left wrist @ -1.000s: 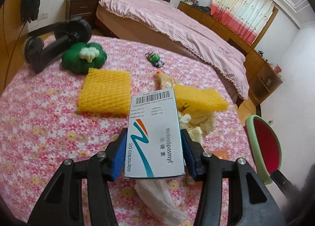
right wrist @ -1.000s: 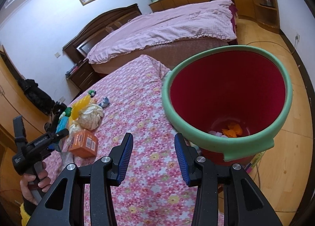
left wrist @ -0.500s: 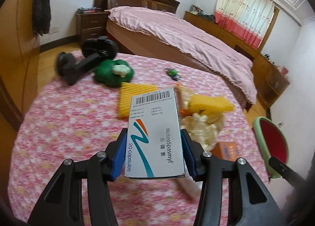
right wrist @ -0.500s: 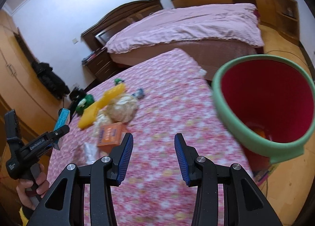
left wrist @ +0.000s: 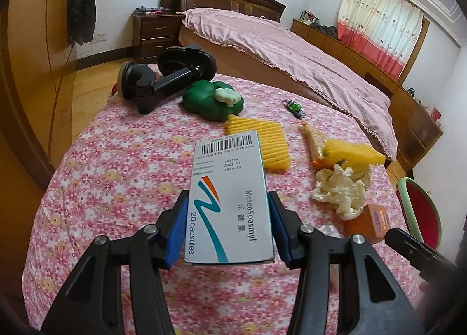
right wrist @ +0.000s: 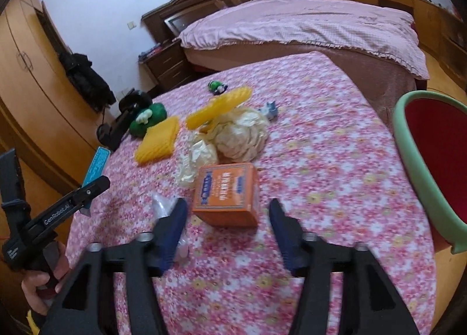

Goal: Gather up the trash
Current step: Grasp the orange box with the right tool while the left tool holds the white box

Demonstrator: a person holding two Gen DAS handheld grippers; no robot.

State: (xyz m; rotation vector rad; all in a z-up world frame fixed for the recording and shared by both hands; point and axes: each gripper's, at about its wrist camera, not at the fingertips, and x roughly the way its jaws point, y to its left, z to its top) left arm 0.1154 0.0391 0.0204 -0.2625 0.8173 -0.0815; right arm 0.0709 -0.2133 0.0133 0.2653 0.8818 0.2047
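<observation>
- The left fingers (left wrist: 176,232) press on both long sides of the medicine box (left wrist: 230,203), which sticks out forward with its barcode end away from the camera; clamped across its narrow width, it looks secure for carrying.
- The right gripper (right wrist: 227,218) holds nothing. Its jaws are opening, with bare cloth between them, and the orange carton (right wrist: 226,193) sits just ahead of the gap, likely the next pick.
- A clear plastic scrap (right wrist: 160,205) lies by the right gripper's left finger; whether they touch I cannot tell.
- Beyond the carton lie crumpled paper wads (right wrist: 233,136) and two yellow foam pieces (right wrist: 157,140), all on the flowered desk (right wrist: 335,165).
- The red bin (right wrist: 432,145) with its green rim stands off the desk's right edge, where the trash presumably goes.
- A green toy (left wrist: 213,100) and a black holder (left wrist: 163,78) sit at the far side, probably not trash.
- Both grippers tilt down toward the desk; a hand (right wrist: 38,285) grips the left gripper's handle.
</observation>
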